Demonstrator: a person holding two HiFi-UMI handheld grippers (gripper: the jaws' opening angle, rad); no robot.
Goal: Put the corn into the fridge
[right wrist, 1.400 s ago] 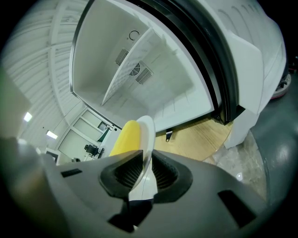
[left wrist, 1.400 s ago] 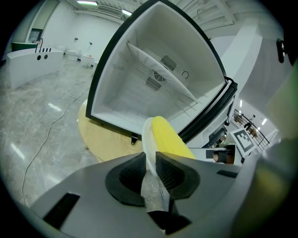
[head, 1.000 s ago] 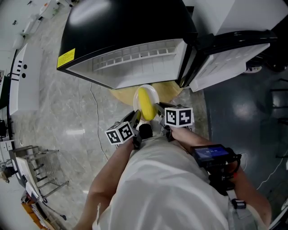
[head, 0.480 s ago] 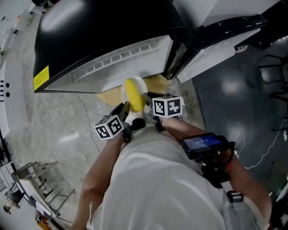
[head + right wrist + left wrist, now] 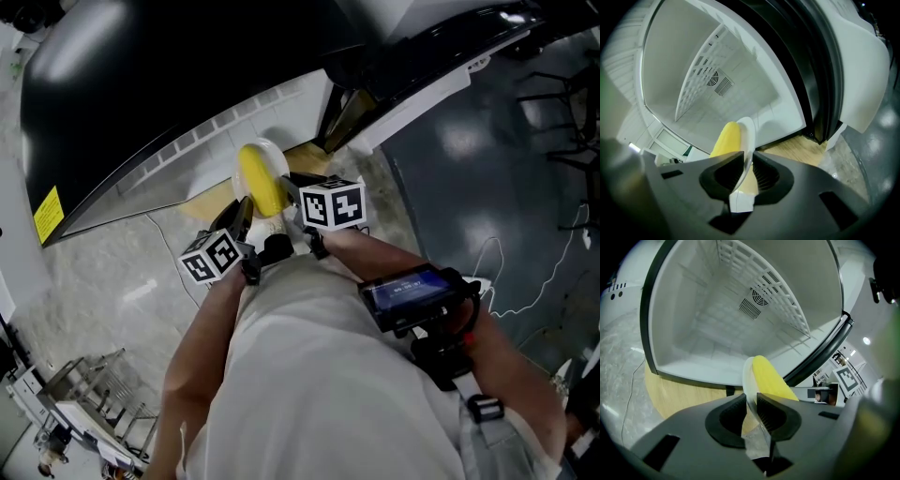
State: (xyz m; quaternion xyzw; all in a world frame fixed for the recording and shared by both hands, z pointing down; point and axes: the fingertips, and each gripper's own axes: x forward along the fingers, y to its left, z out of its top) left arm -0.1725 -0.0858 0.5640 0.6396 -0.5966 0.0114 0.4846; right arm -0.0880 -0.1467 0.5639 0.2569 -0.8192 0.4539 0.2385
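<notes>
A yellow ear of corn (image 5: pixel 259 180) lies on a small white plate (image 5: pixel 265 148) held just in front of the open black fridge (image 5: pixel 187 84). My left gripper (image 5: pixel 246 214) is shut on the plate's left rim and my right gripper (image 5: pixel 292 187) is shut on its right rim. In the left gripper view the plate rim (image 5: pixel 749 380) runs between the jaws with the corn (image 5: pixel 769 379) to the right. In the right gripper view the corn (image 5: pixel 726 138) lies left of the plate rim (image 5: pixel 748 136). The fridge's white inside (image 5: pixel 740 319) is open ahead.
The fridge door (image 5: pixel 422 56) stands open to the right, its edge (image 5: pixel 853 70) close by. A low wooden base (image 5: pixel 679 394) lies under the fridge on the marble floor. A metal rack (image 5: pixel 84 394) stands at lower left. A cable (image 5: pixel 506 281) trails on the dark floor at right.
The plate with the corn has moved closer to the fridge opening, and the head view has shifted so the fridge fills more of the upper left. Both grippers stay shut on the plate.
</notes>
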